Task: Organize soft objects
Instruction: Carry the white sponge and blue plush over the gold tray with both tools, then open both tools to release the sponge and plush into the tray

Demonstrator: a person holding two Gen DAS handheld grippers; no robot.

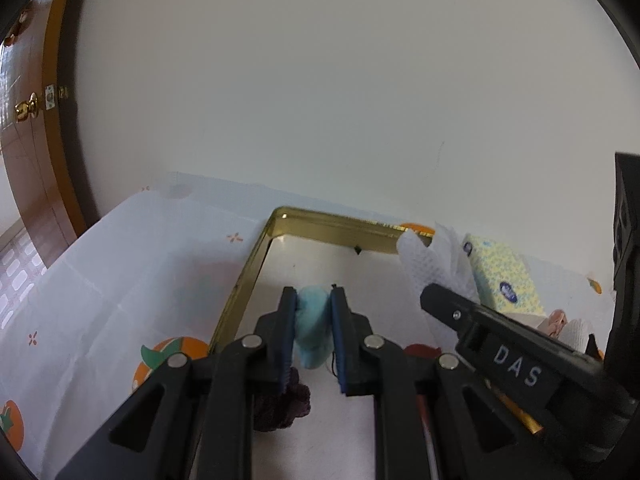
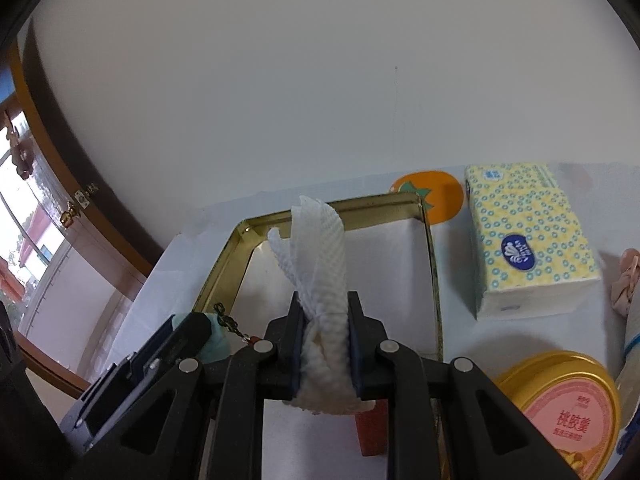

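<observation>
My left gripper (image 1: 314,320) is shut on a light blue plush toy (image 1: 314,326) and holds it above the gold-rimmed tray (image 1: 248,276). My right gripper (image 2: 325,332) is shut on a white foam net sleeve (image 2: 320,248), held above the same tray (image 2: 434,280). The sleeve also shows in the left wrist view (image 1: 432,264), right of the blue toy. The left gripper and blue toy show at lower left of the right wrist view (image 2: 216,340). A dark purple scrunchie (image 1: 284,404) lies in the tray under the left fingers.
A yellow tissue pack (image 2: 524,240) lies right of the tray, with a gold-lidded pink tin (image 2: 560,404) in front of it. A pink soft item (image 2: 628,280) sits at the far right. A red block (image 2: 372,424) lies in the tray. The white wall is close behind.
</observation>
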